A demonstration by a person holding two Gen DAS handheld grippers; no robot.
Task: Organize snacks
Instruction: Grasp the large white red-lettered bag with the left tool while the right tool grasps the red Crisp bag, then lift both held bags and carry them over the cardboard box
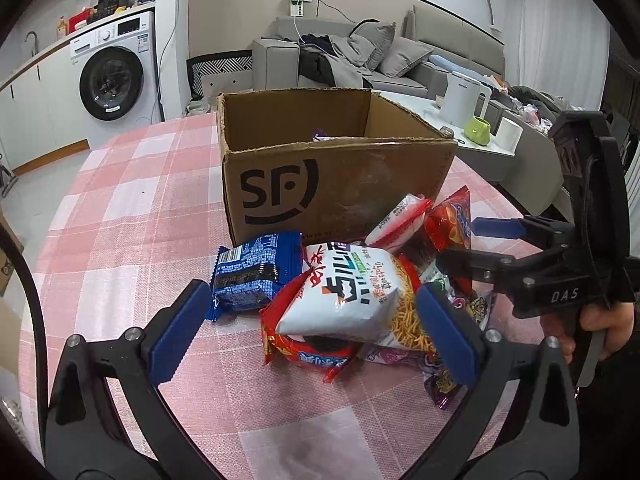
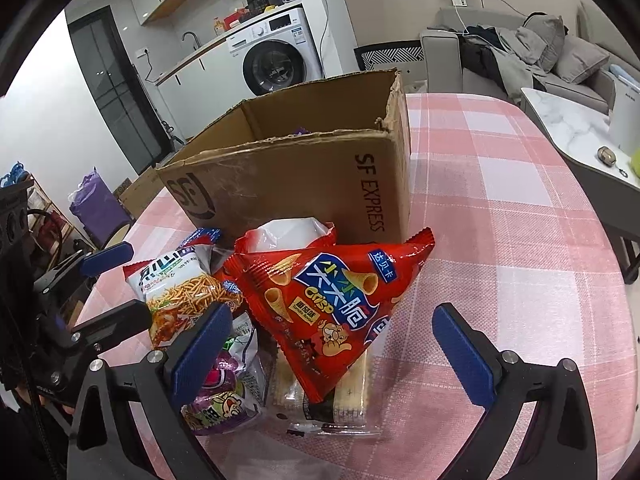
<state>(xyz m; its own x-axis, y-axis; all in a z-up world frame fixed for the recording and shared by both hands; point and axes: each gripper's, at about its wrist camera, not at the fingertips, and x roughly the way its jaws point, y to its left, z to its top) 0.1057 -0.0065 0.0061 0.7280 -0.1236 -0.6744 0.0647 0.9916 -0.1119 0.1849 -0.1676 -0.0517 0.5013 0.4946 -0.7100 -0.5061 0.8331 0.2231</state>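
Note:
An open SF cardboard box stands on the pink checked tablecloth, and a bit of purple wrapper shows inside it. In front of it is a heap of snack packets. My left gripper is open, its fingers either side of a white noodle-snack bag lying on a red packet. A blue packet lies to the left. My right gripper is open around a red cone-crisp bag. A purple packet and a clear cracker pack lie beneath.
A marble side table to the right holds a white kettle, a green mug and a white cup. A grey sofa and a washing machine stand behind. A hand holds the right gripper's handle.

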